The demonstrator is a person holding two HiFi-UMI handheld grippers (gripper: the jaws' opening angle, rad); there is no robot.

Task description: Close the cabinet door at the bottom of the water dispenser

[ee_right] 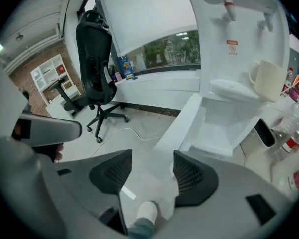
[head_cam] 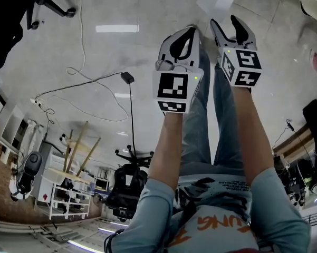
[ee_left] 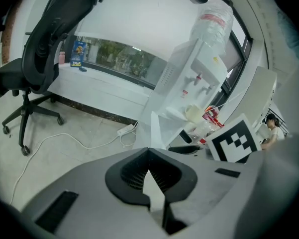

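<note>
Closest to the camera in the right gripper view, the right gripper (ee_right: pixel 151 156) holds its dark ribbed pads wide apart with nothing between them. Through the gap show pale floor and the toe of a white shoe (ee_right: pixel 148 213). Alongside it, the left gripper (ee_left: pixel 148 152) has its pads meeting at the tips and grips nothing.

Ahead of the right gripper, clear of both pads and roughly in line with the gap, the flat white cabinet door (ee_right: pixel 181 128) stands swung open. It is at the foot of the tall white water dispenser (ee_right: pixel 239 44), with the open lower compartment (ee_right: pixel 229 128) just to its right. A cream mug (ee_right: pixel 266 78) sits on the dispenser's ledge under the taps, and a clear water bottle (ee_left: pixel 214 21) tops the machine.

Farther back, a black office chair (ee_right: pixel 97 68) stands on the floor before a long low window (ee_right: pixel 164 51).
</note>
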